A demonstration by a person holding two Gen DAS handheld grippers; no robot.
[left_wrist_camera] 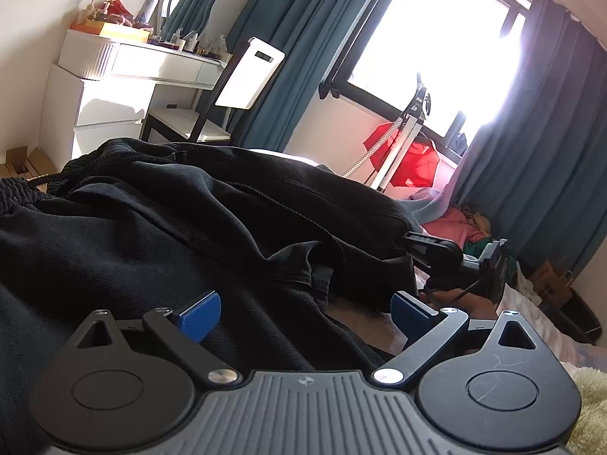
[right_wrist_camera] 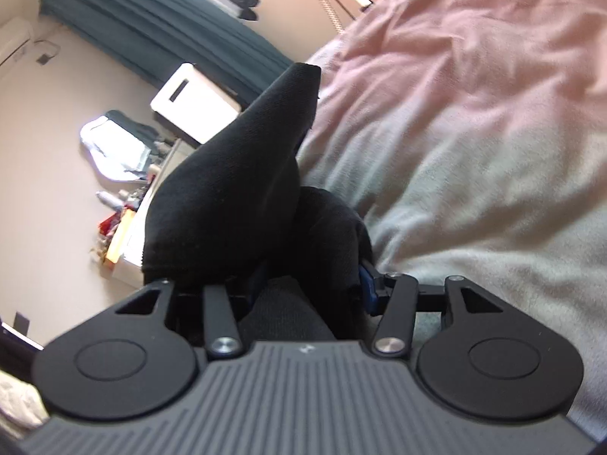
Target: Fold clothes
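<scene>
The left gripper point(left_wrist_camera: 305, 313) hovers released over the black trousers point(left_wrist_camera: 159, 227) heaped on the bed point(right_wrist_camera: 474, 132). The right gripper point(right_wrist_camera: 309, 284) is clenched on a hem, so I'd carry it across low, keeping that edge taut

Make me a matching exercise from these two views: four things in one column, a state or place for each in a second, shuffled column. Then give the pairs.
Things
1. left tongs
2. right tongs
3. white chair
4. red cloth

States or places
A. below the bright window, behind a slanted white pole
B. shut on a fold of the black garment
C. beside the white dressing table
D. open, blue pads apart over black fabric

Pairs: 1-D, 2-B, 3-C, 4-A
</scene>
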